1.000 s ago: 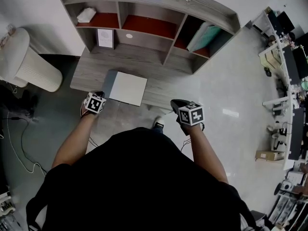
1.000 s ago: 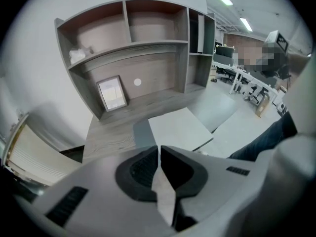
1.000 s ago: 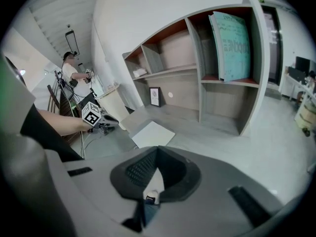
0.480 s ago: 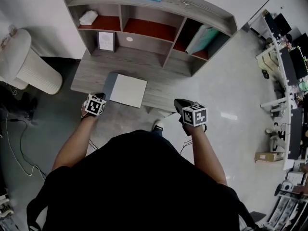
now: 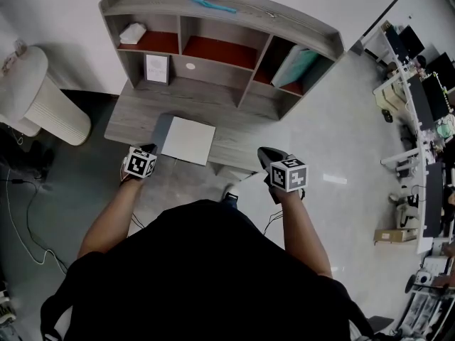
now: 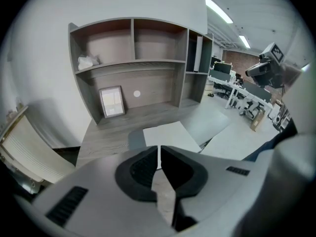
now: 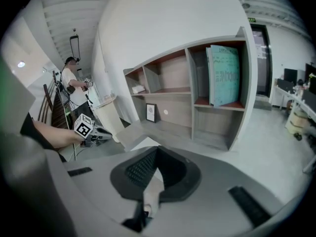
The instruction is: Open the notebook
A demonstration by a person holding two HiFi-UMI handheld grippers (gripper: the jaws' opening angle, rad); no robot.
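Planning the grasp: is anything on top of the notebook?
Nothing lies on the notebook; its white cover is bare. It is closed, so pages and desk beneath are hidden.

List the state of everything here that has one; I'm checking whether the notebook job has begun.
notebook: closed, flat on the desk
left gripper: shut, empty
right gripper: shut, empty
picture frame: standing upright at the desk's back
teal book: standing tilted in the shelf's right compartment
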